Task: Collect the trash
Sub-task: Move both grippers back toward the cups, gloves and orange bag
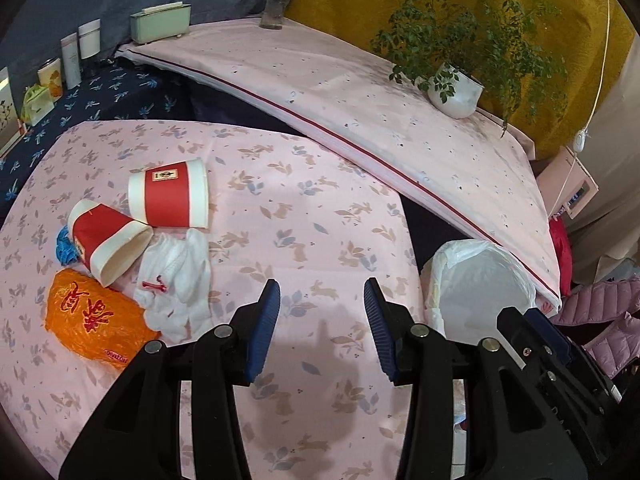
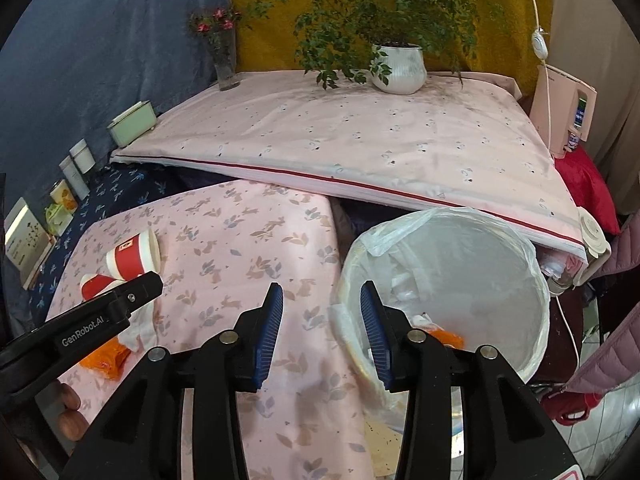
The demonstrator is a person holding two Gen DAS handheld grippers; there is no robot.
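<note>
Room: a mustard-yellow wall point(image 2: 460, 12) fills the upper centre of the right view, and a grey-blue drape point(image 2: 100, 60) hangs at upper left.
Tabletop: the tabletop point(image 1: 280, 208) wears a pink cloth printed with rabbits and leaves, filling the centre and bottom of the left view.
Upper surface: a second pink cloth point(image 2: 360, 140) with a red stripe along its edge lies behind and higher, across the middle of the right view.
On it: a white pot point(image 2: 400, 68) with a leafy plant at top centre, a glass vase point(image 2: 226, 72) with pink flowers to its left, and a pale green box point(image 2: 132, 124) at the left end.
Trash: at the left of the left view lie two red-and-white cups point(image 1: 168, 200) on their sides, a white crumpled tissue point(image 1: 180, 284), an orange wrapper point(image 1: 96, 316) and a blue scrap point(image 1: 64, 244), close together.
Bin: a bin point(image 2: 532, 332) lined with a white bag stands beside the tabletop, at right of centre in the right view, with white and orange scraps inside.
Left tongs: the left tongs point(image 1: 322, 328) are spread over bare cloth, holding nothing.
Right tongs: the right tongs point(image 2: 322, 330) are spread, holding nothing, over the tabletop edge and bin rim.
</note>
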